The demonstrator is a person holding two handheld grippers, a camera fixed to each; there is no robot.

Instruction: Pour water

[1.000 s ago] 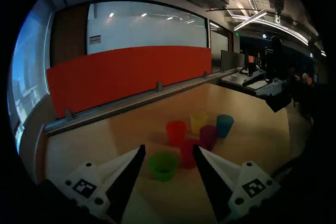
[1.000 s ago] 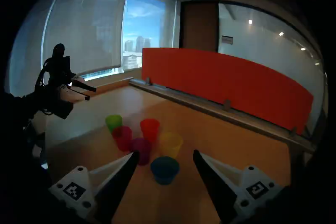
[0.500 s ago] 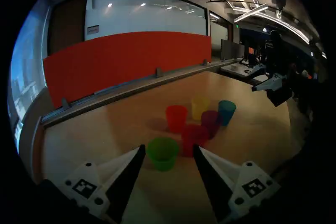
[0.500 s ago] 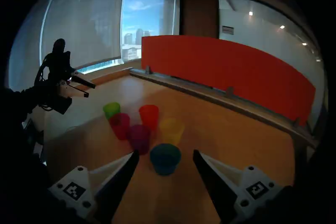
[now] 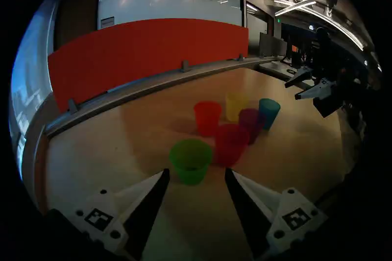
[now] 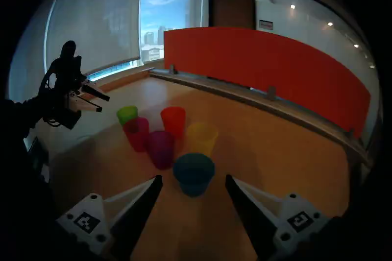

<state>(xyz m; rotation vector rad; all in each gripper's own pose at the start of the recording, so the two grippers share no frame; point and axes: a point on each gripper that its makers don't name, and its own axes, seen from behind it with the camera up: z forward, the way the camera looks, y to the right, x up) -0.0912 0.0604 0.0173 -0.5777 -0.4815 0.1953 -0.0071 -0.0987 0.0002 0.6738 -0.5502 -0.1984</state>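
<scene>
The table [image 5: 122, 133] is a broad, smooth slab of pale wood with a soft sheen. A flat orange-red partition [image 5: 147, 50] runs along its far edge on a metal rail.

The left gripper [image 5: 196, 170] hovers low with its jaws spread wide and empty, the green cup [image 5: 190, 160] just beyond its tips. The right gripper [image 6: 193, 177] is equally wide open and empty, facing the blue cup [image 6: 194, 174] from the opposite side of the cluster.

The step looks like an approach to grasp. Each gripper should come in level and centre its cup between the fingers. It should close gently around the mid-wall, since thin plastic may flex. The neighbouring cups stand so close that a wide sweep could knock them.

Six small cups stand bunched near the table's middle, well apart from every edge. Besides those two there are a dark red cup [image 5: 230, 143], a purple cup [image 5: 252, 124], an orange-red cup [image 5: 207, 117] and a yellow cup [image 5: 236, 106]. All are tapered, round-rimmed, translucent plastic. I cannot tell whether any holds water.
</scene>
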